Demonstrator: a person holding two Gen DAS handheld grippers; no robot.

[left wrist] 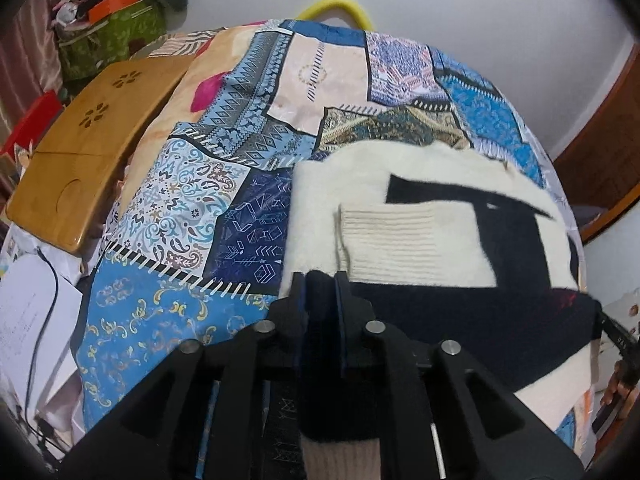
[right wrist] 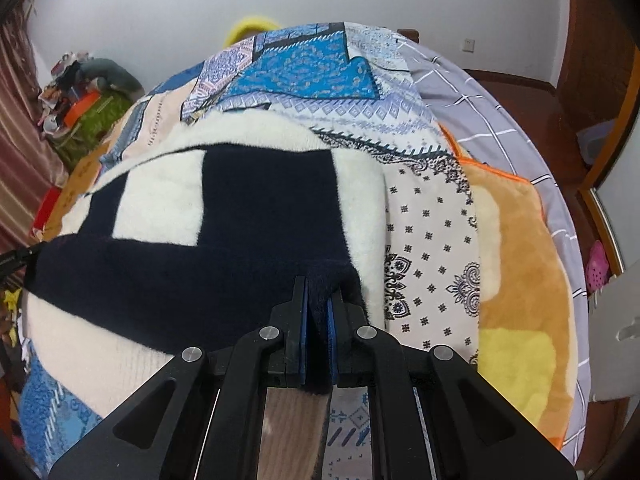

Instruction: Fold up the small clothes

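sweater [left wrist: 400, 184] cream-and-navy, on patchwork bedspread [left wrist: 168, 200] ahead of both grippers | left gripper [left wrist: 320, 280], right gripper [right wrist: 319, 288] pinched on navy hem fold | soft, fuzzy, light, floppy; grip edges, corners

One cream-and-navy sweater [left wrist: 420, 208], one patchwork bedspread [left wrist: 224, 184], one wooden lap tray [left wrist: 92, 148], one orange plush blanket [right wrist: 516, 264], two claws.
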